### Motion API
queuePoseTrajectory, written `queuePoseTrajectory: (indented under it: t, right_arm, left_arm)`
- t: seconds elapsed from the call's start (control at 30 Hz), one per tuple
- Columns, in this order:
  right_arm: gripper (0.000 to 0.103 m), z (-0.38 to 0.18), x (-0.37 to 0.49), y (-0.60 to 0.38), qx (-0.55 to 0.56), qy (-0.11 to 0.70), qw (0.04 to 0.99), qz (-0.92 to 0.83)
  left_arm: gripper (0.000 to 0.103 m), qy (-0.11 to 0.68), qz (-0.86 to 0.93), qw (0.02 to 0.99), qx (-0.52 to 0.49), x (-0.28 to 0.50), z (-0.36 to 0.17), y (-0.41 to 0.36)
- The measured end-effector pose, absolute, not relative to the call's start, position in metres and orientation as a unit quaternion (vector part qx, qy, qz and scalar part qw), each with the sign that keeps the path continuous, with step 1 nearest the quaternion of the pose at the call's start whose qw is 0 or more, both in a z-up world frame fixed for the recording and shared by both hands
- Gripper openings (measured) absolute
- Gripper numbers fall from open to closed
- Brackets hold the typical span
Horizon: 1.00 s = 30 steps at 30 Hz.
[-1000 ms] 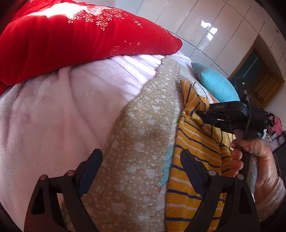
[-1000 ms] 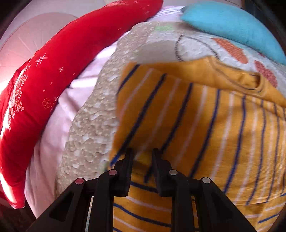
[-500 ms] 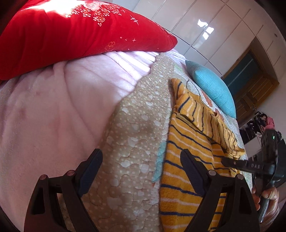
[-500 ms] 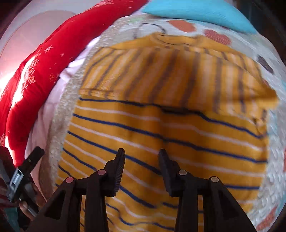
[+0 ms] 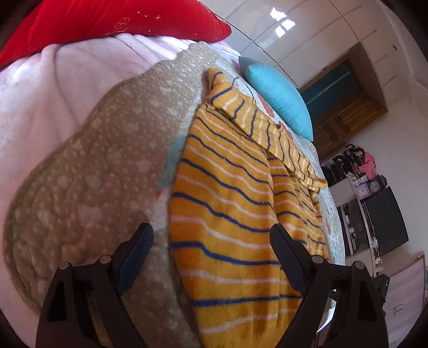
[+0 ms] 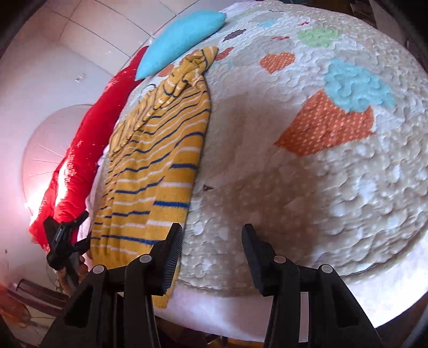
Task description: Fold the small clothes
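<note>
A yellow sweater (image 5: pixel 227 203) with blue and white stripes lies flat on the quilted bedspread (image 5: pixel 88 171), its sleeves folded across the far end. It also shows in the right wrist view (image 6: pixel 155 160). My left gripper (image 5: pixel 211 257) is open and empty, above the sweater's near hem. My right gripper (image 6: pixel 212 254) is open and empty, just right of the sweater's near edge over the bedspread (image 6: pixel 307 187). The left gripper shows at the lower left of the right wrist view (image 6: pixel 64 241).
A red pillow (image 5: pixel 107 24) and a pink blanket (image 5: pixel 53 88) lie left of the bedspread. A turquoise cushion (image 5: pixel 278 96) lies beyond the sweater, also in the right wrist view (image 6: pixel 182 40). Shelves and a doorway stand to the right.
My right gripper let go of the sweater, opened wide and drew back to the bed's near edge. The sleeve it held now lies folded across the sweater. My left gripper shifted right over the hem.
</note>
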State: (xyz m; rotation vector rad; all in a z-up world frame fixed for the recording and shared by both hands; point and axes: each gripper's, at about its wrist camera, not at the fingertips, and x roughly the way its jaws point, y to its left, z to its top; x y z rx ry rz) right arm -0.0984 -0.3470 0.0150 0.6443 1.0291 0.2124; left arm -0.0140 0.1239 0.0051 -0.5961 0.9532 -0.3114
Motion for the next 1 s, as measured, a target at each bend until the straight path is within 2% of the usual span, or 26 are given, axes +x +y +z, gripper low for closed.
queuePoseTrajectory:
  t: [0.2,0.3,0.37,0.4,0.43,0.67,0.7,0.77,0.8,0.87,1.0]
  right_arm:
    - [0.056,-0.001,-0.086,-0.304,0.320,0.454,0.813,0.174]
    - [0.056,-0.005,-0.077,-0.287,0.323,0.450,0.808,0.199]
    - [0.056,-0.006,-0.074,-0.278,0.324,0.448,0.806,0.212]
    - [0.057,-0.007,-0.076,-0.275,0.326,0.447,0.804,0.219]
    - [0.057,-0.007,-0.077,-0.272,0.329,0.444,0.803,0.225]
    - [0.055,-0.014,-0.093,-0.250,0.320,0.412,0.823,0.225]
    - [0.052,-0.014,-0.093,-0.247,0.313,0.410,0.828,0.219]
    - [0.016,-0.016,-0.088,-0.241,0.301,0.419,0.833,0.199]
    - [0.015,-0.019,-0.084,-0.240,0.309,0.424,0.828,0.200]
    - [0.013,-0.023,-0.082,-0.248,0.353,0.418,0.810,0.213]
    - [0.011,-0.019,-0.096,-0.264,0.388,0.407,0.792,0.236]
  left_arm:
    - [0.089,0.477,-0.159,0.841,-0.198,-0.047,0.010,0.094]
    - [0.089,0.485,-0.172,0.830,-0.216,-0.053,0.013,0.091]
    - [0.082,0.490,-0.185,0.814,-0.250,-0.053,0.012,0.092]
    - [0.073,0.493,-0.186,0.808,-0.264,-0.053,0.011,0.093]
    - [0.070,0.496,-0.184,0.804,-0.272,-0.052,0.010,0.093]
    - [0.070,0.501,-0.160,0.809,-0.262,-0.039,0.005,0.079]
    - [0.067,0.502,-0.151,0.812,-0.258,-0.037,0.005,0.076]
    - [0.027,0.512,-0.114,0.816,-0.242,-0.032,0.003,0.072]
    - [0.009,0.523,-0.090,0.814,-0.237,-0.030,0.000,0.072]
    - [0.009,0.519,-0.081,0.807,-0.268,-0.033,0.000,0.078]
    - [0.009,0.499,-0.075,0.827,-0.249,-0.055,0.022,0.083]
